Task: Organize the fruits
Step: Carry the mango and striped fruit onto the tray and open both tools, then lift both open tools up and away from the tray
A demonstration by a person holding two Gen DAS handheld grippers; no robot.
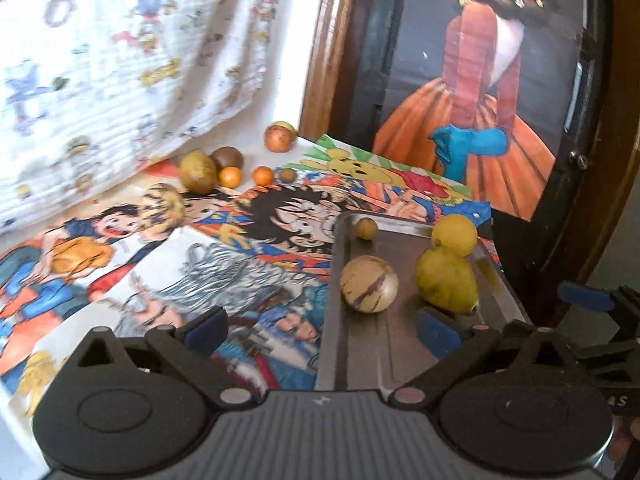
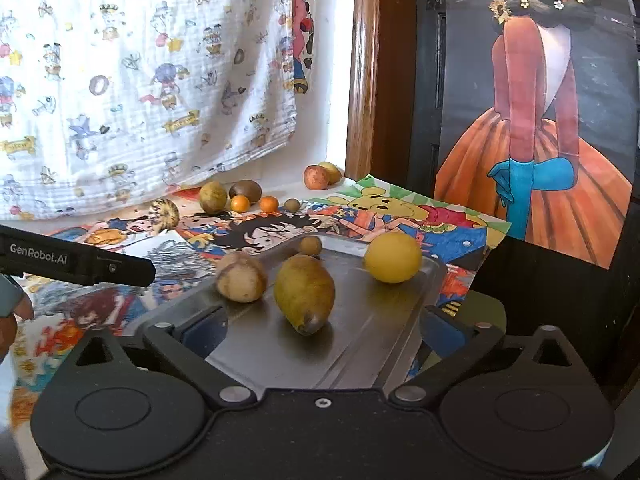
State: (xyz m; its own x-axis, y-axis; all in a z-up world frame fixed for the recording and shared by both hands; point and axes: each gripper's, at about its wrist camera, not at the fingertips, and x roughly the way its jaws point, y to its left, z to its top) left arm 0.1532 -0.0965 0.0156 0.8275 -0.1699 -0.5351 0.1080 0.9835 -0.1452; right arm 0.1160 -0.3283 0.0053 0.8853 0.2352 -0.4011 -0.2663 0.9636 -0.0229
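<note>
Four fruits already on the tray: yellow ball, pear, pale round one, small nut. Beyond the tray, about nine more fruits left near the cloth (some half hidden). Left gripper and right gripper: jaws wide, empty.

wall: white | cloth: cartoon-print (hanging) | frame: brown wood | poster: orange-skirted figure

wrist views, close, sharing tray
</note>
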